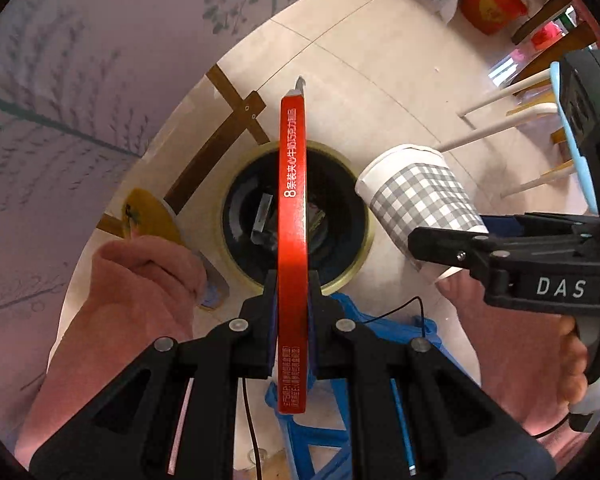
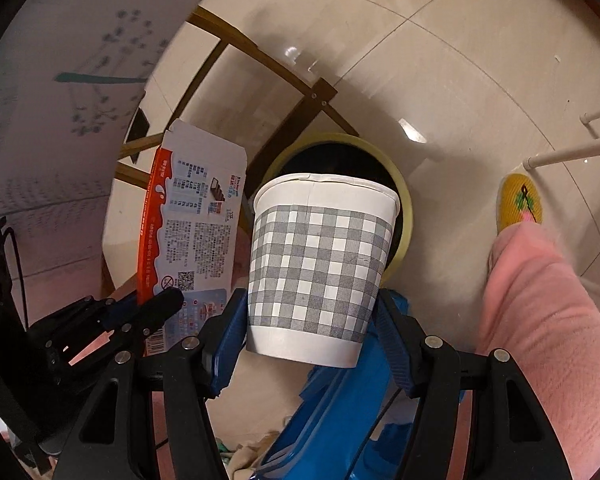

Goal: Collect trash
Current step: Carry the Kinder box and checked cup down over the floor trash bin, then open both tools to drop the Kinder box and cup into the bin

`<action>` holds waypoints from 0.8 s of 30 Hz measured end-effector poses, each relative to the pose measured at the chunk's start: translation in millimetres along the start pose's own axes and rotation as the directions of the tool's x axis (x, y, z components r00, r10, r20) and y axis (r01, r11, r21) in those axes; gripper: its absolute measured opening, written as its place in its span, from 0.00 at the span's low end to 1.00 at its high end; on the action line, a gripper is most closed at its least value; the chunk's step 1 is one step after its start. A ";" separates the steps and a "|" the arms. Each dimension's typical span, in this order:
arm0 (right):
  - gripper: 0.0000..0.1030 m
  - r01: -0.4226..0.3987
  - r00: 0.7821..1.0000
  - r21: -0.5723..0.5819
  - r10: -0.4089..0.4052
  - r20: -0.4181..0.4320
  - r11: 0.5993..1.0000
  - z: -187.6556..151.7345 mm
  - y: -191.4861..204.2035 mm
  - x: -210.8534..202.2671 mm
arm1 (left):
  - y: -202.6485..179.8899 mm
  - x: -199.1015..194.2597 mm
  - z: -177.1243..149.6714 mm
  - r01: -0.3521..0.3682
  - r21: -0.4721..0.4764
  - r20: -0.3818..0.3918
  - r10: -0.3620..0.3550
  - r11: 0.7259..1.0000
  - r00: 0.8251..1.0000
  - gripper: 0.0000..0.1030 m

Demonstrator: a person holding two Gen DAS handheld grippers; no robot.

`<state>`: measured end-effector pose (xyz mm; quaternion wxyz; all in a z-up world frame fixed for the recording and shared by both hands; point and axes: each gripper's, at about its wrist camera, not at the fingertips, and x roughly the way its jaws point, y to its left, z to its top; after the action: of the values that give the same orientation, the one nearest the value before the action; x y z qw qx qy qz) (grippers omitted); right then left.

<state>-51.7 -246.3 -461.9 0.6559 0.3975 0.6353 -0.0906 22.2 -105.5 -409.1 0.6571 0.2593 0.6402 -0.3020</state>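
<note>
flattened box (image 1: 293, 240) pinched in left gripper (image 1: 293, 300); checked cup (image 2: 320, 264) in right gripper (image 2: 312, 328).

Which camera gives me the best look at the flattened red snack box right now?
Right wrist: it shows the red box's printed broad face, pinched in the left gripper. The left wrist view sees only its thin red edge between closed fingers, above the bin.

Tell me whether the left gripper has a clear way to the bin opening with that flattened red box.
Probably yes. The left gripper holds the flattened red box edge-on right above the bin, and nothing lies between them; the checked paper cup sits off to one side.
</note>
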 end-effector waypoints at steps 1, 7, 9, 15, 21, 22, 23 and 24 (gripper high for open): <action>0.60 0.004 1.000 -0.001 -0.004 -0.003 1.000 2.6 0.5 3.2 | -2.8 3.3 -1.5 -0.008 0.003 0.001 0.008 1.000 1.000 0.09; 0.60 0.008 1.000 0.006 -0.008 -0.015 1.000 19.4 -3.5 19.5 | -8.6 14.8 5.0 -0.073 0.031 0.014 0.073 0.997 0.997 0.09; 0.61 0.011 1.000 0.004 -0.011 -0.018 1.000 24.2 -6.0 25.0 | -9.5 16.5 7.3 -0.085 0.034 0.026 0.084 0.996 0.996 0.09; 0.61 0.014 0.999 -0.008 -0.014 -0.029 1.000 30.9 -6.8 35.9 | -7.6 15.3 12.4 -0.099 0.025 0.058 0.098 0.995 0.993 0.09; 0.62 0.012 0.999 -0.003 -0.012 -0.033 1.000 35.3 -6.6 42.6 | -4.7 14.3 13.2 -0.081 0.019 0.063 0.080 0.997 0.995 0.10; 0.62 0.010 0.999 -0.004 -0.010 -0.033 1.000 36.3 -6.1 43.3 | -4.4 14.0 13.5 -0.077 0.017 0.063 0.076 0.997 0.995 0.10; 0.62 0.009 0.999 -0.004 -0.010 -0.032 1.000 37.4 -6.3 45.0 | -4.2 14.7 13.5 -0.075 0.017 0.061 0.074 0.997 0.995 0.11; 0.63 0.009 0.999 -0.005 -0.009 -0.032 1.000 38.1 -5.4 45.5 | -4.0 14.1 13.0 -0.073 0.018 0.059 0.072 0.997 0.996 0.12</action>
<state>-18.1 -256.7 -510.0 0.6461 0.3943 0.6479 -0.0856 28.2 -118.5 -422.4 0.6833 0.2800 0.6081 -0.2916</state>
